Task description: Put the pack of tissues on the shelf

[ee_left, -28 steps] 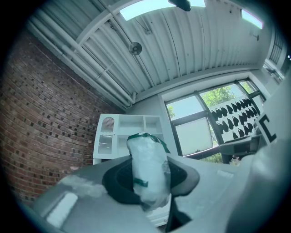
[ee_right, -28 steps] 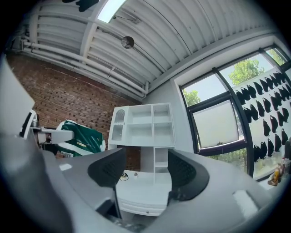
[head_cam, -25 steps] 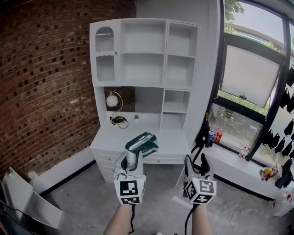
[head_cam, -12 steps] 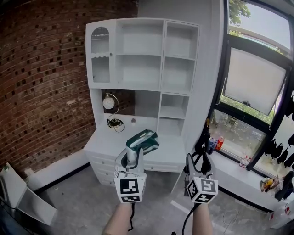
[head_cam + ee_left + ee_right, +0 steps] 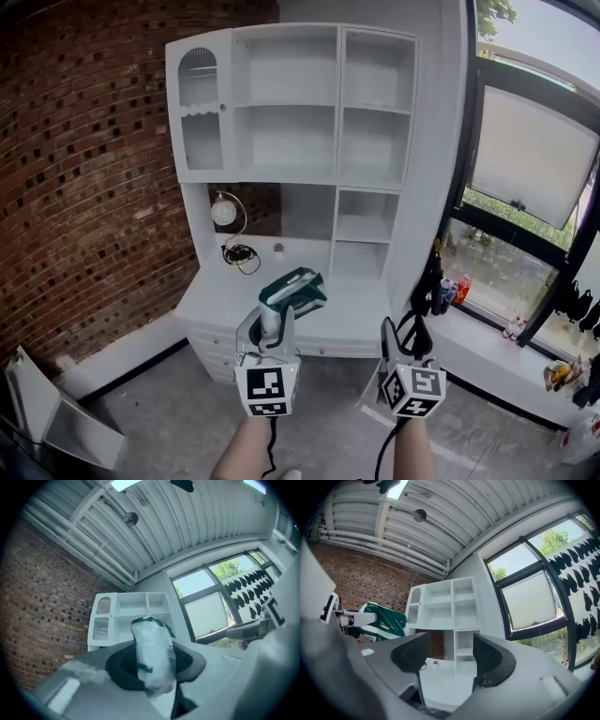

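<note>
My left gripper [image 5: 281,305] is shut on a green and white pack of tissues [image 5: 292,288], held up in front of the white shelf unit [image 5: 291,103]. In the left gripper view the tissue pack [image 5: 153,655] stands upright, pressed between the two dark pads. The right gripper [image 5: 405,333] hangs beside it, lower right, open with nothing between its jaws. Through the right gripper view the tissues [image 5: 384,619] show at the left and the shelf unit [image 5: 445,604] lies straight ahead, its compartments bare.
A desk top [image 5: 244,286] under the shelves carries a small round lamp [image 5: 224,212] and a coiled black cable [image 5: 239,253]. A brick wall [image 5: 84,178] runs on the left, a big window [image 5: 534,159] with bottles [image 5: 450,291] on its sill on the right. White boards [image 5: 47,412] lean at bottom left.
The view has tilted up and drawn a little closer to the shelf unit. Both grippers keep their places in the picture, the left one still holding the tissues.
</note>
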Motion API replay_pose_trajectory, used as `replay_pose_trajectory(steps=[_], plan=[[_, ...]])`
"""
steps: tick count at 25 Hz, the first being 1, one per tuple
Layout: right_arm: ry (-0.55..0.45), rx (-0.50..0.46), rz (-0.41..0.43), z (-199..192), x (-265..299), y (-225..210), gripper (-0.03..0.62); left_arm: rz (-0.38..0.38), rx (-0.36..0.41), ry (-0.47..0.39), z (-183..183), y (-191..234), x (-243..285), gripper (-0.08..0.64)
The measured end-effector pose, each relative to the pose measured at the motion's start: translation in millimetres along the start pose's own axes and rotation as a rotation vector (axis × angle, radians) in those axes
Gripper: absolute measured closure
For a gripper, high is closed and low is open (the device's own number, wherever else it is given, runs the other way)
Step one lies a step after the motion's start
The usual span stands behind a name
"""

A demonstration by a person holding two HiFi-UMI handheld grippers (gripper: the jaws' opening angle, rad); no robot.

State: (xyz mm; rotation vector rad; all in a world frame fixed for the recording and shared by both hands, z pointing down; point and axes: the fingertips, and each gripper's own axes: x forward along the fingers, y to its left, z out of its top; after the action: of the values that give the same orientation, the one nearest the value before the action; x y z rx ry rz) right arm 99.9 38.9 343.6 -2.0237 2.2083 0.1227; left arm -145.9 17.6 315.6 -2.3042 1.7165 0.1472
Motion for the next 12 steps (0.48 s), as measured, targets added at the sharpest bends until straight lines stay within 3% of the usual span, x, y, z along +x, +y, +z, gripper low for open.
replay_pose_trajectory(steps=[12], plan=[[-0.056, -0.019, -0.087, -4, 77, 5, 0.316, -0.071, -0.017, -0.056, -21, 38, 86, 0.439]])
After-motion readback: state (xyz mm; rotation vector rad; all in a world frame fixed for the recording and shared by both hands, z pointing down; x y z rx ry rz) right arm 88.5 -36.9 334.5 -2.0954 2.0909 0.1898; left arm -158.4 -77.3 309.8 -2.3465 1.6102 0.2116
